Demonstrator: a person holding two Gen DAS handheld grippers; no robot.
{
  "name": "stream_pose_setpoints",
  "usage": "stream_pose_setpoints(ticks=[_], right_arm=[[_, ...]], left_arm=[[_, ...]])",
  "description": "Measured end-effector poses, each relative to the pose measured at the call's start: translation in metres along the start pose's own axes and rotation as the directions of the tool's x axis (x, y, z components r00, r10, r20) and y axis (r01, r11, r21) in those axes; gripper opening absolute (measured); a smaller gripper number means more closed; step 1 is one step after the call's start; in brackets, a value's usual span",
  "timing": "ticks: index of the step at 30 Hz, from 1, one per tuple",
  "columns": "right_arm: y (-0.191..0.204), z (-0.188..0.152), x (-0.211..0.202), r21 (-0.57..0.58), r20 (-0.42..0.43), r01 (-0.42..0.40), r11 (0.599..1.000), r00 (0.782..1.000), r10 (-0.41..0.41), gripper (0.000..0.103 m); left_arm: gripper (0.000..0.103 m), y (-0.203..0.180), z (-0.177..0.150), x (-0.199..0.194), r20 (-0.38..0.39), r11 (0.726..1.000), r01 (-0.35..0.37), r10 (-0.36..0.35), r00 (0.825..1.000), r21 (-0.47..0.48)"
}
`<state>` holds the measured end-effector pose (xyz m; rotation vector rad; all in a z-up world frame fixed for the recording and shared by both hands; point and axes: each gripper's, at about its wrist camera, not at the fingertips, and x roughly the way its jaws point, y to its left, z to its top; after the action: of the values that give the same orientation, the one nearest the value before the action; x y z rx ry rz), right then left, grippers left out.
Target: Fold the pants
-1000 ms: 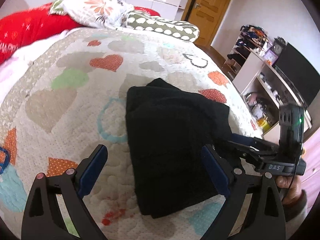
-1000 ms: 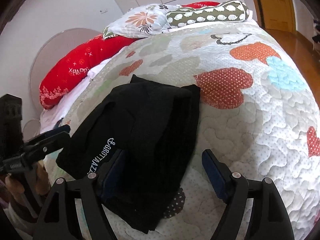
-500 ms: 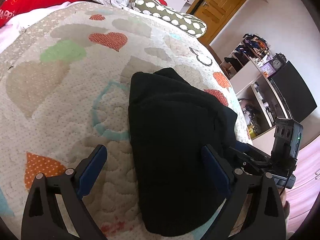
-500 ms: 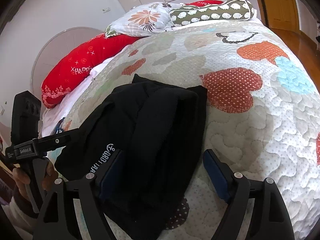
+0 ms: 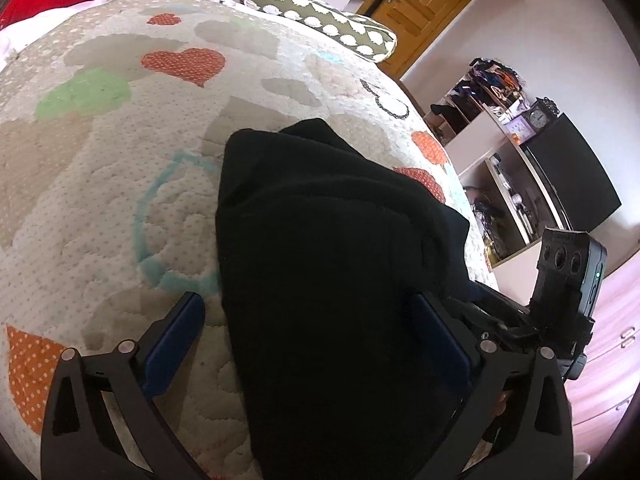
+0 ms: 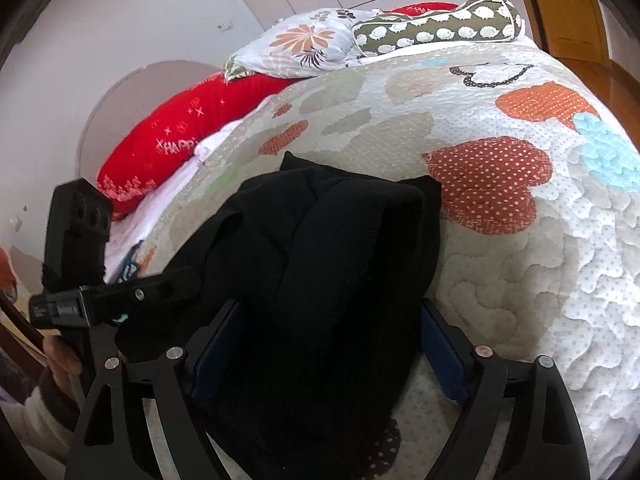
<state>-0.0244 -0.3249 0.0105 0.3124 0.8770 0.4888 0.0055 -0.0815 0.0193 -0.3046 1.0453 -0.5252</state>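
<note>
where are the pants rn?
The black pants lie bunched on the heart-print quilt, centred low in both wrist views, between the open fingers of each gripper, well short of the pillows.

Black pants (image 5: 332, 280) near edge cut by frame bottom; shelf clutter (image 5: 496, 80) indistinct.

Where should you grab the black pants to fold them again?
Probably the near edge of the pants, coming from the near side. Both open grippers, left and right, already straddle that end, and the bundle runs away from them across the quilt, so lifting it should fold it over.
</note>
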Motion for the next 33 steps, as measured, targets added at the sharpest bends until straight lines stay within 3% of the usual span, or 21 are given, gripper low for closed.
stream_pose_setpoints(ticks=[2,4,12,18,24,33], right_arm=[[0.001,-0.001,-0.001,-0.002,0.006,0.003,1.000,1.000,-0.003,0.065],[0.002,-0.001,-0.003,-0.001,0.008,-0.023,1.000,1.000,0.023,0.045],[0.022,0.006,-0.020,-0.046,0.062,-0.027,0.999,0.998,0.030,0.031],[0.048,0.025,-0.030,-0.116,0.109,-0.009,0.993,0.994,0.022,0.028],[0.059,0.060,-0.023,-0.139,0.152,-0.014,0.990,0.988,0.035,0.028],[0.048,0.120,0.029,-0.129,0.145,0.000,0.992,0.989,0.019,0.028]], left_arm=[[0.098,-0.001,-0.001,-0.001,0.007,1.000,0.003,-0.003,1.000,0.002],[0.083,-0.004,-0.003,-0.003,0.012,1.000,0.013,-0.013,1.000,0.015],[0.048,-0.019,-0.002,-0.017,0.039,0.998,-0.023,0.021,0.999,0.065],[0.045,-0.028,0.015,-0.036,0.105,0.992,-0.073,0.061,0.993,0.108],[0.044,-0.024,0.054,-0.050,0.171,0.983,-0.122,0.098,0.980,0.137],[0.044,0.011,0.107,-0.018,0.165,0.988,-0.127,0.111,0.980,0.085]])
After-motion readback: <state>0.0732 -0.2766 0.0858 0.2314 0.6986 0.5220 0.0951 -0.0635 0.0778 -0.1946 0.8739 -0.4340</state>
